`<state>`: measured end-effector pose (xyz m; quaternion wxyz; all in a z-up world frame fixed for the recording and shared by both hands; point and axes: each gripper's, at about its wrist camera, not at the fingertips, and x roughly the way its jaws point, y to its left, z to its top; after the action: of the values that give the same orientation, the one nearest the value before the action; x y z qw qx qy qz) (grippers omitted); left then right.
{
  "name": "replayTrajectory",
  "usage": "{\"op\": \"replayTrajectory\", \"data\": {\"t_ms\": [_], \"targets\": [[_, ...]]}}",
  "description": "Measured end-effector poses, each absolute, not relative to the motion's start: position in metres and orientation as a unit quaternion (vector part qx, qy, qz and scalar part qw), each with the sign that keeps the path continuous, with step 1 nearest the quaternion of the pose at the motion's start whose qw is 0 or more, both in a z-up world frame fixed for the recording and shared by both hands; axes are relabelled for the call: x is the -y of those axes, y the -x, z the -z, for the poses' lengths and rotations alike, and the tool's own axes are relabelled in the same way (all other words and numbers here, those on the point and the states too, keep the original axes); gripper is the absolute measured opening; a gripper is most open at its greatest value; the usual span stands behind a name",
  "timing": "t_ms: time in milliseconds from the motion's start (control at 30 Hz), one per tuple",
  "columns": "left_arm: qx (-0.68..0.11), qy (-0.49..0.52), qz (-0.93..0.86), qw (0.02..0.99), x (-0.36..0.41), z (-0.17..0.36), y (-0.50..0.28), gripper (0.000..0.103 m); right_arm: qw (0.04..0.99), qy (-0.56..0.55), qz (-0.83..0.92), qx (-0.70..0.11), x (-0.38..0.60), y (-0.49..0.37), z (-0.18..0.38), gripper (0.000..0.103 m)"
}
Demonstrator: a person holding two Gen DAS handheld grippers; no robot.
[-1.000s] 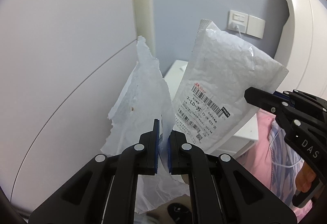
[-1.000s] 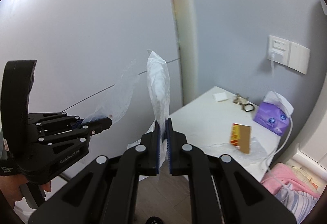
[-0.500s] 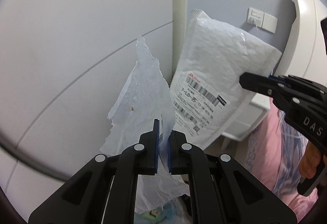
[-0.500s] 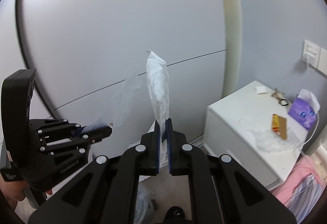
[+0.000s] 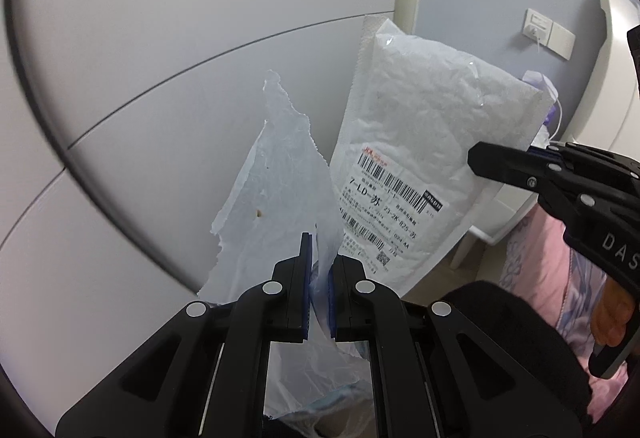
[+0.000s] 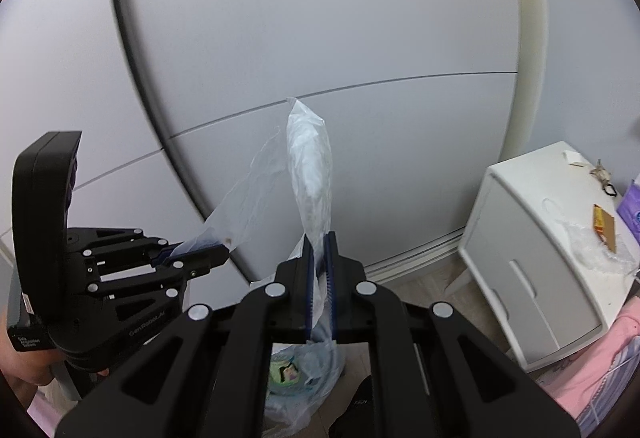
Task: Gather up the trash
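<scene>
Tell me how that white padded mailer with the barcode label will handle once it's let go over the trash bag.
The padded mailer stands up on its own from the right claw, so it is probably fairly stiff. Its quilted, puffy skin suggests it is light for its size. It looks wide next to the plastic bag in the left claw, so it may catch at the rim.

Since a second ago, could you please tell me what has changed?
Both grippers swung away from the nightstand toward the wardrobe and tipped downward; a trash bag now shows below. Unchanged: left gripper shut on the torn plastic, right gripper shut on the mailer.
</scene>
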<state>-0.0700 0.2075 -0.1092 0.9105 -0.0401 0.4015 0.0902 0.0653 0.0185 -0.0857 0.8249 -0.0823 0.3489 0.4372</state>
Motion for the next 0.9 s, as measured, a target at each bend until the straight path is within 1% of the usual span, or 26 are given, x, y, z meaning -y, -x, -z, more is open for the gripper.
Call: {"op": "replayTrajectory", "data": {"t_ms": [367,900], "targets": [[-0.424,0.063,-0.113,0.896,-0.216,0.144,0.104,0.005,0.789,0.118,-0.468,-0.381,-0.047,-0.025,0.122,0.008],[-0.484,0.101,-0.128,0.860,-0.244,0.232,0.111,0.005,0.746,0.172,-0.468,-0.442,-0.085,-0.010,0.208,0.008]]}}
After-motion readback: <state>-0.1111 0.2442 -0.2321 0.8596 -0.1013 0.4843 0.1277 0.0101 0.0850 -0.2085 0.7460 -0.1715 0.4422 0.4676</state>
